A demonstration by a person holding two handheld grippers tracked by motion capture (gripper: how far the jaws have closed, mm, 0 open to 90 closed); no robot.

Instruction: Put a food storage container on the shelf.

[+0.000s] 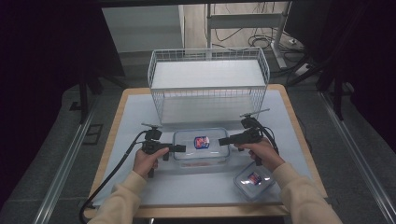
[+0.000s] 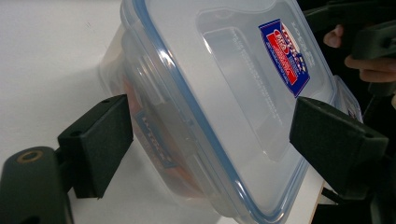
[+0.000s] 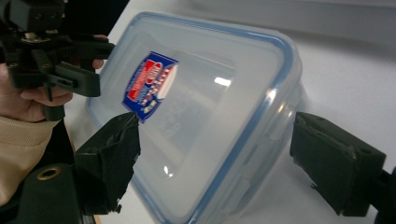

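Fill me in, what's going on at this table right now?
A person works a hand-held gripper in each hand on a clear rectangular plastic container with a blue-sealed lid and a red-and-blue label, in the middle of the white table. The left hand-held gripper sits at its left end, the right hand-held gripper at its right end, both with jaws open astride the lid edge. A smaller clear lidded container lies near the right forearm; a white wire basket stands behind.

The blue-and-red label [image 3: 150, 87] on the container lid [image 3: 205, 93] is too blurred to read.
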